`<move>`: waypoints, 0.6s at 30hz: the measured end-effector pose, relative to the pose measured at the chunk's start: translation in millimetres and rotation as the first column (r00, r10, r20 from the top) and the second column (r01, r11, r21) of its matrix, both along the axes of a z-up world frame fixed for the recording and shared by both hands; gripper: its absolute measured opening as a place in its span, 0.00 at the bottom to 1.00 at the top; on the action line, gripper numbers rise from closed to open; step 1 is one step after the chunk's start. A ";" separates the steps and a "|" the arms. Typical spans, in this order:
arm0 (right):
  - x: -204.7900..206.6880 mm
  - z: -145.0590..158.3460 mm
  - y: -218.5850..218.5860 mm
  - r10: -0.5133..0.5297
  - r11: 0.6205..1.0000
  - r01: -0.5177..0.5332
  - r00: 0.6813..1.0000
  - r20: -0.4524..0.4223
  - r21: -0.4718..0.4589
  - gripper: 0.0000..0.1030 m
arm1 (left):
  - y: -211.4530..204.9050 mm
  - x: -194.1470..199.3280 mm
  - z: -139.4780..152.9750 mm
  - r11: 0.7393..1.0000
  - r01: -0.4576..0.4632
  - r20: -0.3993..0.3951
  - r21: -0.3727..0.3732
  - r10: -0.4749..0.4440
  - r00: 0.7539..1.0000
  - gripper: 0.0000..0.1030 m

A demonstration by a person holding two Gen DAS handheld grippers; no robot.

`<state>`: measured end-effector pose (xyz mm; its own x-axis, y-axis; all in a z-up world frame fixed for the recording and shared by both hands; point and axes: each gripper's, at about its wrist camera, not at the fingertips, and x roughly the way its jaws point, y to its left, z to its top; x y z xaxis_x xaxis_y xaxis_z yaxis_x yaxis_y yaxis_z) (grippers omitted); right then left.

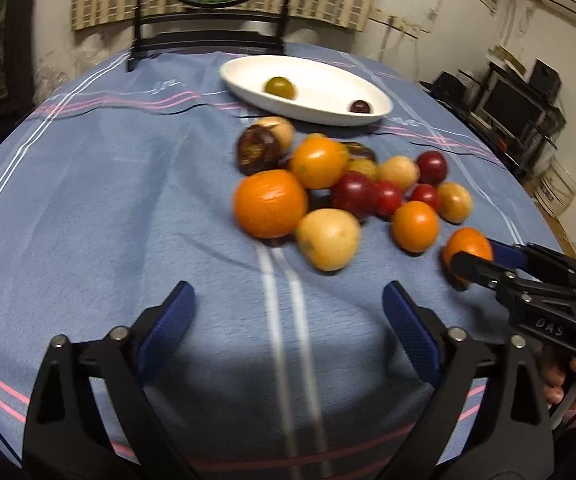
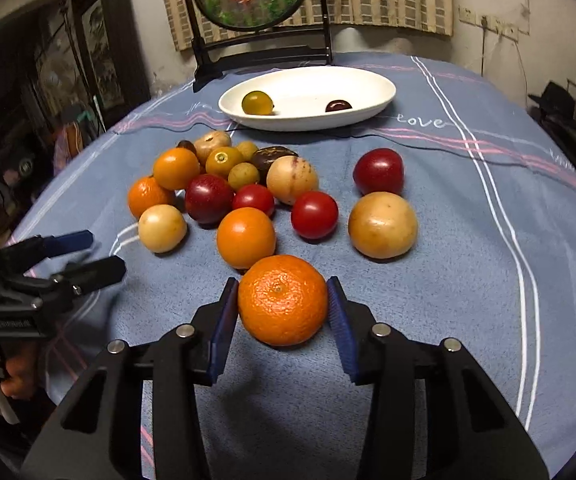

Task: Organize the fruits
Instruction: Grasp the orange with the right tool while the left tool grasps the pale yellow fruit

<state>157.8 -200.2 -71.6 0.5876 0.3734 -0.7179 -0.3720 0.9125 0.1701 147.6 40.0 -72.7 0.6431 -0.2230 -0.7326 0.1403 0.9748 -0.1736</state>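
Low in the right wrist frame, the right gripper [image 2: 283,312] has its jaws pinching the mandarin [image 2: 282,300]; round skin may squirt free. The left gripper [image 1: 288,320] gapes empty. Beyond, nudged fruit pile [image 2: 243,188] could roll; white dish [image 2: 384,92] upper centre.

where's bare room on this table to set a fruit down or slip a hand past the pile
Free: the middle of the white oval dish, between its yellow-green fruit and dark plum; the blue striped cloth right of the tan round fruit. Crowded: the loose fruit cluster ahead of the dish.
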 end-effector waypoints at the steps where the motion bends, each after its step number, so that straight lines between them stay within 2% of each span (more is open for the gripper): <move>1: 0.2 0.1 -1.1 0.000 1.000 0.000 1.000 -0.001 0.009 0.43 | -5.6 1.5 1.2 1.000 0.020 0.000 0.006 -0.020 1.000 0.81; 2: -0.7 0.4 -1.2 0.001 1.000 -0.001 1.000 0.000 0.014 0.43 | -11.7 3.4 1.9 0.999 0.040 0.001 0.018 -0.040 0.999 0.75; 5: -3.3 1.6 -1.2 0.011 1.000 -0.012 1.000 0.009 0.021 0.43 | -23.3 11.8 0.0 0.997 0.062 -0.012 0.052 -0.062 0.998 0.65; 7: -5.5 2.3 -1.1 0.016 1.000 -0.016 1.000 0.020 0.024 0.43 | -25.9 17.0 -1.4 0.997 0.063 -0.032 0.047 -0.062 0.998 0.61; 12: -7.8 4.1 -0.7 0.022 0.999 -0.023 0.999 0.038 0.026 0.43 | -19.4 32.8 -3.8 0.999 0.045 -0.077 -0.014 -0.046 0.996 0.55; 18: -9.5 4.3 -2.0 0.026 0.999 -0.028 0.999 0.048 0.036 0.43 | -20.6 43.5 -5.3 0.999 0.035 -0.092 -0.015 -0.036 0.995 0.45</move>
